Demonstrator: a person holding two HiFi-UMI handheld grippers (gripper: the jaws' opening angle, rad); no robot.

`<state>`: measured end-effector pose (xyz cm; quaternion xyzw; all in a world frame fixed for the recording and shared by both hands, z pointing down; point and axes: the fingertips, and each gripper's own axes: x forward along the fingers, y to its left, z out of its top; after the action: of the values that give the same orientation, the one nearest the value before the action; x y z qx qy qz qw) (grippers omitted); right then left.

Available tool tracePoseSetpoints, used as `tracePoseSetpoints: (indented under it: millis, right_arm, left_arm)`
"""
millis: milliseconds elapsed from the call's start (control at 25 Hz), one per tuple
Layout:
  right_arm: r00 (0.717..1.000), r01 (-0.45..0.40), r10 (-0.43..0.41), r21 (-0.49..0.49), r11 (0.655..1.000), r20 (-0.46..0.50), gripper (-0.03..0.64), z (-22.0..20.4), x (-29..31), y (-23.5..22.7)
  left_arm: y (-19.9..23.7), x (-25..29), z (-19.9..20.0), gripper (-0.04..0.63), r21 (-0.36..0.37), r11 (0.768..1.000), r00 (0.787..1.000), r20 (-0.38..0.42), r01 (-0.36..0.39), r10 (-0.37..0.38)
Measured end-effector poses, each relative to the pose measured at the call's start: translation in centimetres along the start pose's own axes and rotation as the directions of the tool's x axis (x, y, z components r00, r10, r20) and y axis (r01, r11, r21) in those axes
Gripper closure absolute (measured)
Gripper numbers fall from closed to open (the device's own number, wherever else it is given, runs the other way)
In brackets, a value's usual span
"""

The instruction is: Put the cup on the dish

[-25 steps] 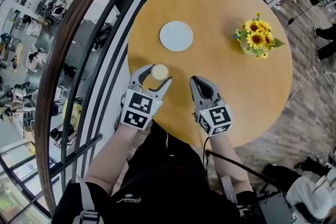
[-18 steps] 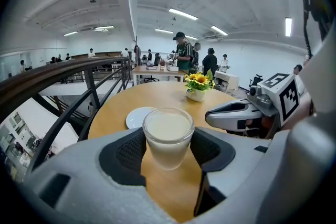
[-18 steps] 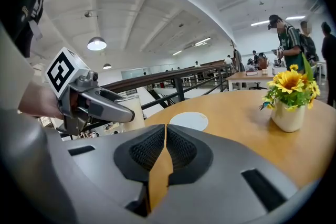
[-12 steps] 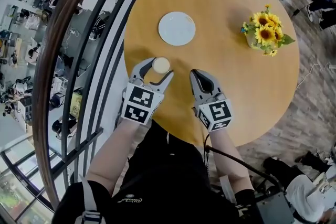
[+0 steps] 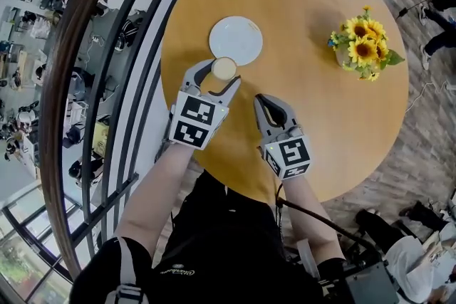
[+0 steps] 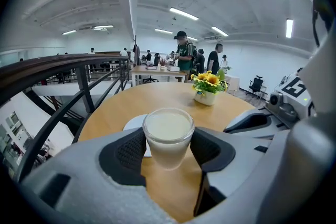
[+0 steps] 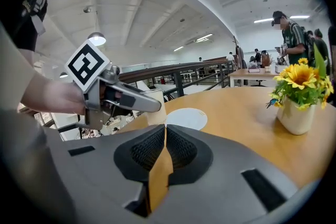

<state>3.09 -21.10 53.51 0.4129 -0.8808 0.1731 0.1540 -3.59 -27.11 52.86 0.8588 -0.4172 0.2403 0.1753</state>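
A clear cup [image 5: 224, 68] of pale creamy drink sits between the pads of my left gripper [image 5: 218, 75], which is shut on it. In the left gripper view the cup [image 6: 168, 134] hangs just above the wood, with the white dish [image 6: 134, 122] partly hidden behind it. In the head view the dish [image 5: 235, 40] lies on the round wooden table [image 5: 320, 117], its near rim right by the cup. My right gripper [image 5: 262, 102] hovers to the right, shut and empty; its pads [image 7: 178, 147] meet. In the right gripper view the dish [image 7: 186, 118] lies ahead.
A white pot of sunflowers [image 5: 362, 45] stands at the table's right side. A dark railing [image 5: 125, 82] curves past the table's left edge, with a drop to a lower floor beyond. People stand at a far desk [image 6: 157, 70].
My left gripper has carried the cup forward across the table, from well short of the dish up to its near rim. The right gripper has stayed close to where it was.
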Motion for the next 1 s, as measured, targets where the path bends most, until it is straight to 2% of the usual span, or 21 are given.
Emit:
tracePoseSetpoints:
  millis: [120,480,1000]
  right_arm:
    - [1.000,-0.005,0.005,0.001,1.000,-0.003,0.607,0.0,0.6,-0.2]
    - [1.000,0.002,-0.002,0.010,1.000,-0.021,0.607,-0.7,1.2,-1.4]
    - [1.000,0.002,-0.001,0.024,1.000,-0.031,0.607,-1.0,1.4,-2.1]
  left_arm:
    - [1.1,2.2,1.2,0.333,0.015,1.000,1.000,0.010,-0.017,0.017]
    - [4.5,8.2,1.9,0.333,0.026,0.999,0.998,-0.027,-0.048,0.048]
    - [5.3,10.7,1.0,0.333,0.019,0.999,0.995,-0.083,-0.047,0.049]
